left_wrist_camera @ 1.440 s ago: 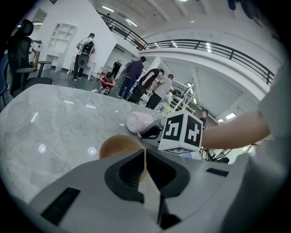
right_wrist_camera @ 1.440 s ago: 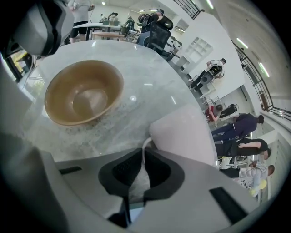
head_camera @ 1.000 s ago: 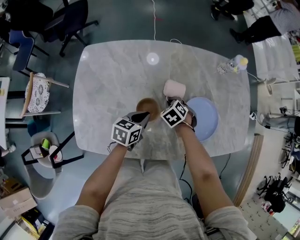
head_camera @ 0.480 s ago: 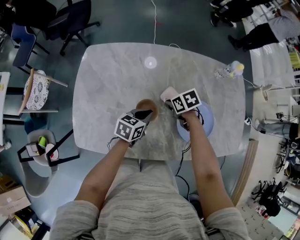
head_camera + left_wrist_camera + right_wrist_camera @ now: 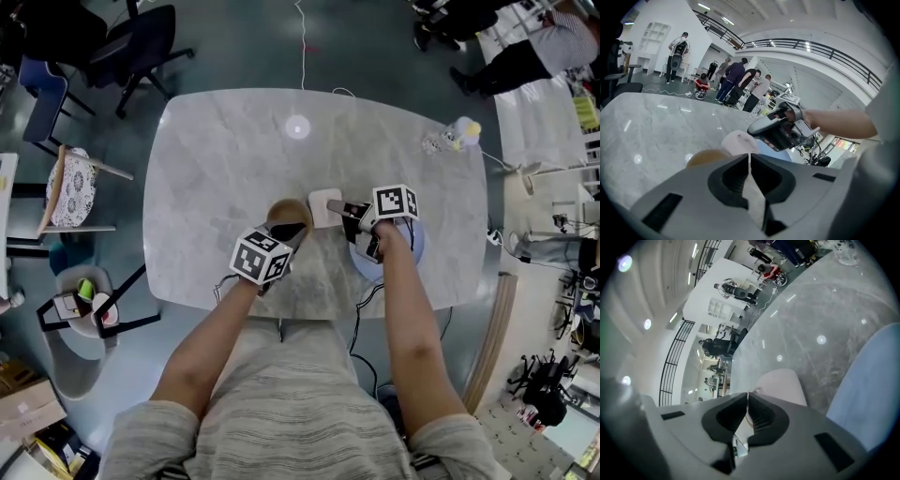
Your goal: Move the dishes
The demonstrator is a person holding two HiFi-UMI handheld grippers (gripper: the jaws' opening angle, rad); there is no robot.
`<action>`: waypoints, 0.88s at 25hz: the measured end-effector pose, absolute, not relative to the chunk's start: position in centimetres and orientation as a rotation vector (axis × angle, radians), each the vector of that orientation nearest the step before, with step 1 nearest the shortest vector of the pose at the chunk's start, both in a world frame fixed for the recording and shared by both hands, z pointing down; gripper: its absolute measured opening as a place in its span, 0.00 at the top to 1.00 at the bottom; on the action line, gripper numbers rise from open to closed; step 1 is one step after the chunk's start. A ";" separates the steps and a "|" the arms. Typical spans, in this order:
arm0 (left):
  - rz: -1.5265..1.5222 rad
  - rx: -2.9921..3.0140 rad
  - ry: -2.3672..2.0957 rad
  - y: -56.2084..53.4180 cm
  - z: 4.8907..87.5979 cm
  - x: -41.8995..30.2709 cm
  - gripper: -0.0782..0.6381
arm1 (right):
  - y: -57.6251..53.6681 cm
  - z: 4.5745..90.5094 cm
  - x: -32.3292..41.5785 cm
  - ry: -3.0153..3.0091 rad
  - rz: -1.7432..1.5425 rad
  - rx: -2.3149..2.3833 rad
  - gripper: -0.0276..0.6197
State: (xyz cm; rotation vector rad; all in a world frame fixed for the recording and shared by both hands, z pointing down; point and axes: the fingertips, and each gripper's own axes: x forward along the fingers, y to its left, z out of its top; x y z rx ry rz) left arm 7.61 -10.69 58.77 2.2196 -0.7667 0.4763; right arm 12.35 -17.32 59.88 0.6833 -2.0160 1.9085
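gripping the pink cup (image 5: 323, 208) by its rim, right gripper (image 5: 341, 210) was clamped shut; cup hung tipped sideways over the table (image 5: 216, 169), between brown bowl (image 5: 284, 210) and blue plate (image 5: 418, 246); left gripper (image 5: 290, 231) had jaws together, tips at the bowl's edge

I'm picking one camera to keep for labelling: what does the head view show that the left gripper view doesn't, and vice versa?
Only the head view: the bottle at the table's far right corner, and the person's left forearm. Only the left gripper view: people standing beyond the table, under a railed balcony. Both: the brown bowl, the pink cup held by the right gripper, and the blue plate.
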 end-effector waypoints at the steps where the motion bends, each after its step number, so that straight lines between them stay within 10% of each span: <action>1: 0.480 2.222 -0.764 -10.6 58.8 7.7 0.85 | -17.3 59.8 12.4 -2.029 1.906 0.688 0.92; 22: 0.567 2.273 -0.717 -10.2 59.0 9.7 0.85 | -14.0 60.7 15.0 -2.165 0.822 1.017 0.79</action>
